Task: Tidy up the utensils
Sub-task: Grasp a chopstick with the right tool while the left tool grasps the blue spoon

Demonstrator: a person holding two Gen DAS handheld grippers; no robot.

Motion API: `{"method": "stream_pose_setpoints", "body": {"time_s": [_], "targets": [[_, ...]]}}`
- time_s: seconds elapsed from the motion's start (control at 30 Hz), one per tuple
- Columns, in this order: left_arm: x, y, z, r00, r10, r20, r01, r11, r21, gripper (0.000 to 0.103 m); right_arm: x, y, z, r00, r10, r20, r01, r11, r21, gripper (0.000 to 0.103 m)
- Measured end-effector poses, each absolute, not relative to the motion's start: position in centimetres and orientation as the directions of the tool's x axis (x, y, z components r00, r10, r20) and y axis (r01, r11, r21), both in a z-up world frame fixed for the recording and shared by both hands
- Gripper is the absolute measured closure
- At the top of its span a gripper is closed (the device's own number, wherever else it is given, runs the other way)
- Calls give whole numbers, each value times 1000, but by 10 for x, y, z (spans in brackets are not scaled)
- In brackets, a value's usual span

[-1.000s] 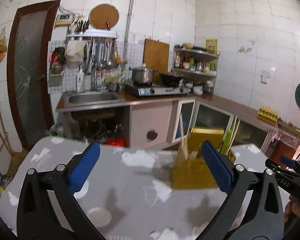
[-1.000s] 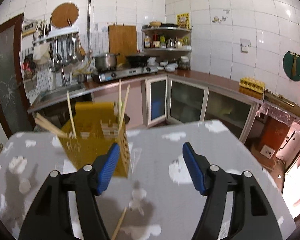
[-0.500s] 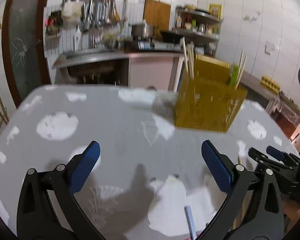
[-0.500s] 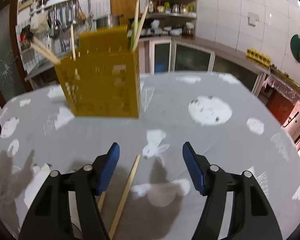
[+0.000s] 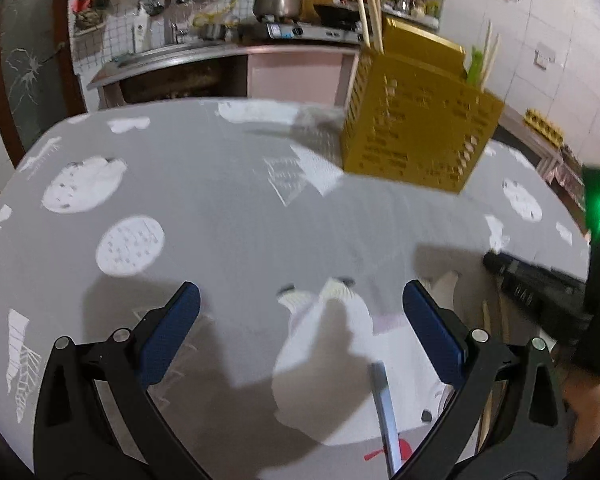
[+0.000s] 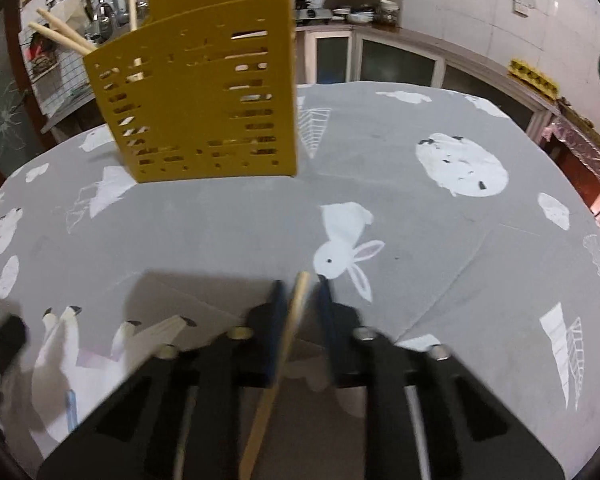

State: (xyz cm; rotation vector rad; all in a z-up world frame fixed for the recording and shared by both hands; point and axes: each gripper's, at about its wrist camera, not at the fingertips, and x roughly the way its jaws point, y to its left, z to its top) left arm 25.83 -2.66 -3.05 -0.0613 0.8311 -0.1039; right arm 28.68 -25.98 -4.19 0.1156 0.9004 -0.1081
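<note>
A yellow slotted utensil holder [image 5: 416, 136] [image 6: 204, 96] stands on the grey patterned tablecloth [image 6: 420, 240], with several chopsticks upright in it. My right gripper [image 6: 300, 292] is low over the cloth. Its jaws are closing tight around a wooden chopstick [image 6: 288, 344] that lies between the pads. My left gripper [image 5: 300, 296] hangs open above the cloth with nothing between its fingers. A pale blue utensil handle [image 5: 384, 408] lies just below and inside its right finger. More wooden chopsticks [image 5: 486, 360] lie to its right, by the right gripper's black body [image 5: 540, 292].
The round table's edge curves close on both sides. Behind it are a kitchen counter with a sink and a stove with a pot [image 5: 276, 0], wall racks of hanging tools, and glass-door cabinets [image 6: 400, 64]. A person's hand [image 5: 588, 432] shows at the lower right.
Both grippers have dropped toward the table and tipped downward. The right jaws went from wide open to nearly together around the chopstick. The left jaws stayed open.
</note>
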Motion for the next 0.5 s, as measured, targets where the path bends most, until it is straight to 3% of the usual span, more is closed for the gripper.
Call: {"method": "stream_pose_setpoints", "body": {"time_s": [0.37, 0.5], "targets": [[236, -59, -47, 621, -130, -773, 143, 988, -52, 11, 256, -291, -39, 618, -41, -785, 121, 992, 43, 95], [231, -69, -54, 594, -121, -795, 155, 987, -34, 27, 248, -301, -40, 619, -45, -784, 131, 990, 46, 95]]}}
